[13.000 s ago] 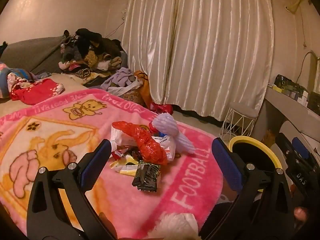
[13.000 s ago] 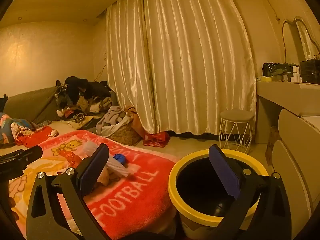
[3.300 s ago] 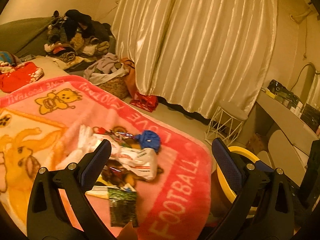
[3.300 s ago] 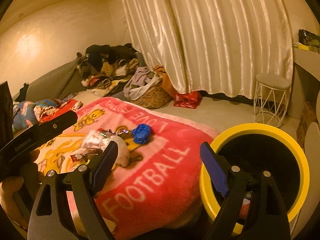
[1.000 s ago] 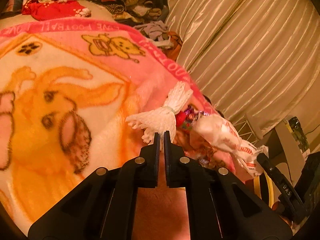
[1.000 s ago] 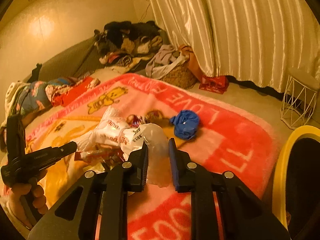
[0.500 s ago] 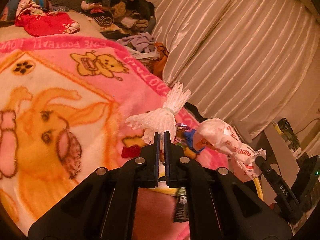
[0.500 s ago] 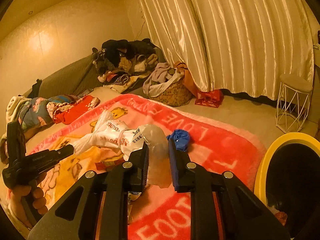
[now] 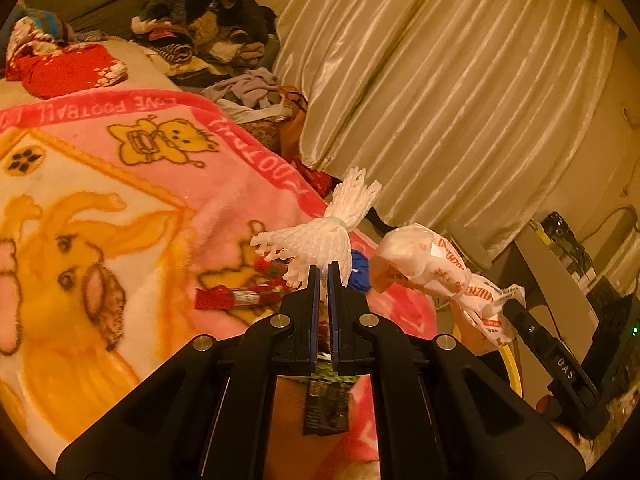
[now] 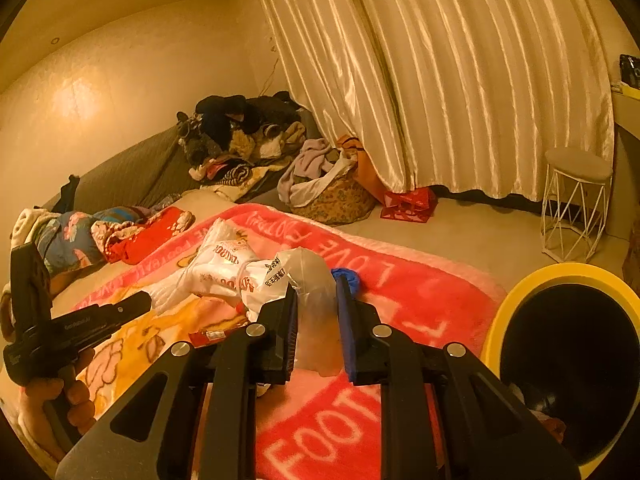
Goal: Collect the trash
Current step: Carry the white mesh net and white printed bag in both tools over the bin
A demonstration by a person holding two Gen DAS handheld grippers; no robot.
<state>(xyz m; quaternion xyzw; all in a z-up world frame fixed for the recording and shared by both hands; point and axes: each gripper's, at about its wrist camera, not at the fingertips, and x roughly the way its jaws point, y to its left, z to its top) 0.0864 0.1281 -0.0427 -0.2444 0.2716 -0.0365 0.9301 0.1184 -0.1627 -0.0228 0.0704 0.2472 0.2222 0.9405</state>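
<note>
Left gripper [image 9: 324, 270]: jaws pinched nearly shut on just the fringe of the white foam net [image 9: 320, 234], lifted clear of the blanket [image 9: 132, 184]. Right gripper [image 10: 316, 294]: jaws narrow, clamped on the clear end of the white plastic bag [image 10: 236, 270], bulk hanging out left. Yellow-rimmed bin [image 10: 516, 292] sits off the blanket's right edge. Risks: thin foam tears or slips out mid-carry; the overhanging bag catches the rim and spills beside the bin. Blue wad [image 10: 347, 277] and red wrapper [image 9: 236, 296] are left near that edge.

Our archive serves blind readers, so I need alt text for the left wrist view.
The left gripper, jaws shut, holds a white foam net above a pink cartoon blanket scattered with wrappers. A crumpled plastic bag hangs to its right, before cream curtains.
</note>
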